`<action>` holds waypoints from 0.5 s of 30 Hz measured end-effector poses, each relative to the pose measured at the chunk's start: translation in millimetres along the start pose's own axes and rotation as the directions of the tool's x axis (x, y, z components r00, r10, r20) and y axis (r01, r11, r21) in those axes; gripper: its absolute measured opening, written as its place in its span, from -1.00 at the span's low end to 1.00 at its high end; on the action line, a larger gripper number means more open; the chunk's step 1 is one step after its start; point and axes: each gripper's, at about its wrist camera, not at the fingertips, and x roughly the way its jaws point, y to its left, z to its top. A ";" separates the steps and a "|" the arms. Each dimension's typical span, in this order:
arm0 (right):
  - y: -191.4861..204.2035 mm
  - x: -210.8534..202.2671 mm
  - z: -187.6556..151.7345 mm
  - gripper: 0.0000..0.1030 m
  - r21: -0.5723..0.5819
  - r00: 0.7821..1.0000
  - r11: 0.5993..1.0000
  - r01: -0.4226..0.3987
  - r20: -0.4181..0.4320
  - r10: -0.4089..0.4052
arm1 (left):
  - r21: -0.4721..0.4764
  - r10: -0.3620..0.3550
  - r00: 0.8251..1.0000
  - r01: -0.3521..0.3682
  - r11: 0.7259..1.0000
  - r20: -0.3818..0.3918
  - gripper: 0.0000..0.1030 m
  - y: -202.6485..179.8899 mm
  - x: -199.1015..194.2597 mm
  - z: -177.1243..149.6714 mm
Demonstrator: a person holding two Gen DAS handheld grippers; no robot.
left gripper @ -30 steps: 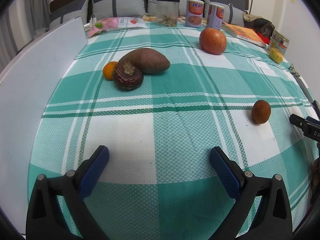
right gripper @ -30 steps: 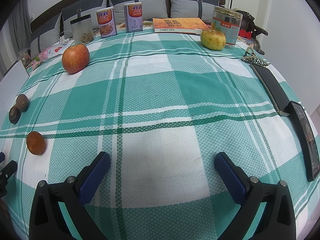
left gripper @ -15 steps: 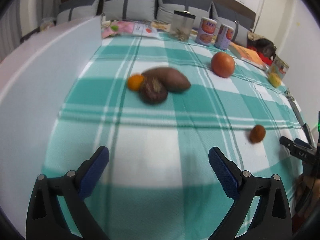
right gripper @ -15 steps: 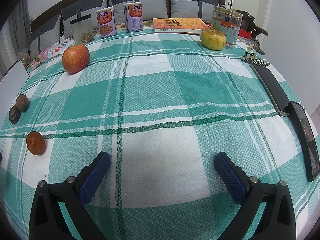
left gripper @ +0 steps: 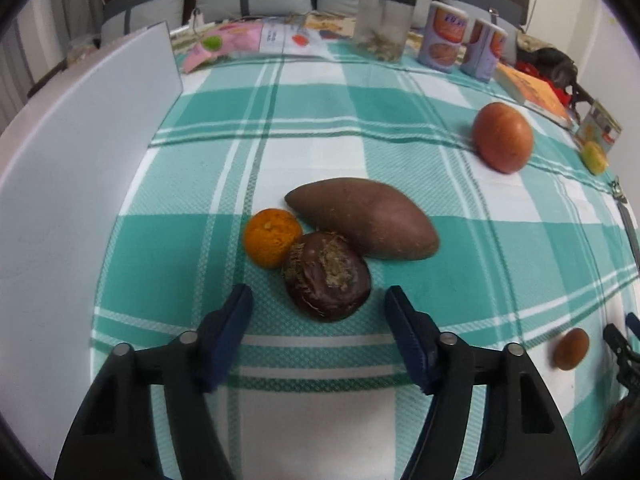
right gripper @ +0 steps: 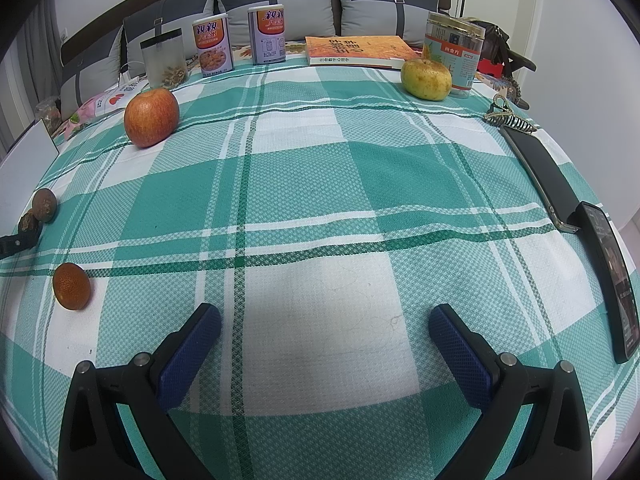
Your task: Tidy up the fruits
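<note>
On the green checked cloth, a dark brown round fruit [left gripper: 326,276] lies against a small orange [left gripper: 272,236] and a sweet potato [left gripper: 364,218]. My left gripper [left gripper: 318,296] hovers right at the dark fruit. Its jaws are closing, the fruit sits just ahead between the tips, and the pads do not touch it. A red apple [left gripper: 502,136] [right gripper: 151,117] stands further back. A small brown-orange fruit [right gripper: 71,286] lies alone at the left, and a yellow-green citrus [right gripper: 426,79] sits at the back right. My right gripper [right gripper: 324,314] is open over bare cloth.
A white board [left gripper: 80,160] stands along the left edge. Two cans [right gripper: 212,46], a clear bag [right gripper: 164,58], a book [right gripper: 360,50] and a jar [right gripper: 454,54] line the back. A hair clip [right gripper: 508,118], a black strip [right gripper: 540,168] and a phone [right gripper: 612,280] lie at the right.
My left gripper has moved forward to the fruit cluster and its jaws have narrowed around the dark fruit. Its tip now shows at the right view's left edge. The right gripper has stayed still.
</note>
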 end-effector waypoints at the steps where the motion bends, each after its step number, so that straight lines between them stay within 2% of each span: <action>1: 0.0 0.0 0.0 1.00 0.000 1.000 1.000 0.000 0.000 0.000 | -0.005 0.002 1.000 -0.002 1.000 0.015 0.35 1.1 -0.4 -0.1; 3: 0.0 0.0 0.0 1.00 0.000 1.000 1.000 0.000 0.000 0.000 | -0.021 -0.010 1.000 0.011 1.000 0.025 0.16 3.9 -1.0 0.5; 4: 0.1 0.0 0.0 1.00 0.000 1.000 1.000 0.000 0.000 0.000 | -0.027 -0.035 0.999 0.036 0.999 0.035 -0.13 5.4 -2.1 1.0; 5: -0.1 0.1 0.0 1.00 0.000 1.000 1.000 0.000 0.000 0.000 | -0.028 -0.048 0.998 0.049 0.998 0.035 -0.17 5.7 -2.4 1.8; 8: 0.1 0.0 0.0 1.00 0.000 1.000 1.000 0.000 0.000 0.000 | -0.026 -0.072 0.997 0.072 0.997 0.030 -0.18 3.8 -6.8 -0.1; 15: 0.2 0.0 0.0 1.00 0.000 1.000 1.000 0.000 0.000 0.000 | 0.028 -0.177 0.984 0.177 0.984 0.004 -0.18 -2.3 -54.7 -25.0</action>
